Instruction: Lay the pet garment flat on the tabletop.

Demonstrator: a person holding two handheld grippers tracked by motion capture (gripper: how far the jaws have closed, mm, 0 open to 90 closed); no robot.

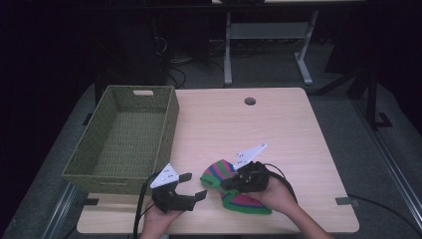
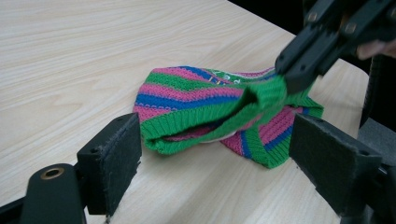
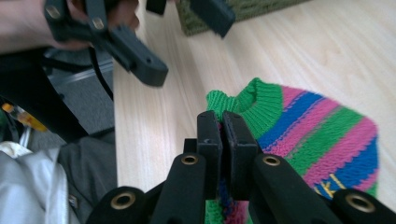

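Note:
A knitted piece (image 1: 217, 171) striped in green, pink and blue lies on the wooden table (image 1: 278, 129) near its front edge. My right gripper (image 1: 225, 183) is shut on its ribbed green hem. In the right gripper view the jaws (image 3: 222, 119) pinch that hem, with the striped knit (image 3: 322, 135) spread beyond them. My left gripper (image 1: 193, 185) stands open just left of the knit, nothing between its pads. From the left gripper view (image 2: 219, 161) the knit (image 2: 196, 95) lies ahead, and the right gripper (image 2: 292, 74) holds a fold of the hem raised.
A green woven basket (image 1: 171, 119) with nothing in it stands at the table's left, just beyond my left gripper. A round cable hole (image 1: 250, 101) sits near the far edge. A desk frame (image 1: 268, 35) stands on the floor behind the table.

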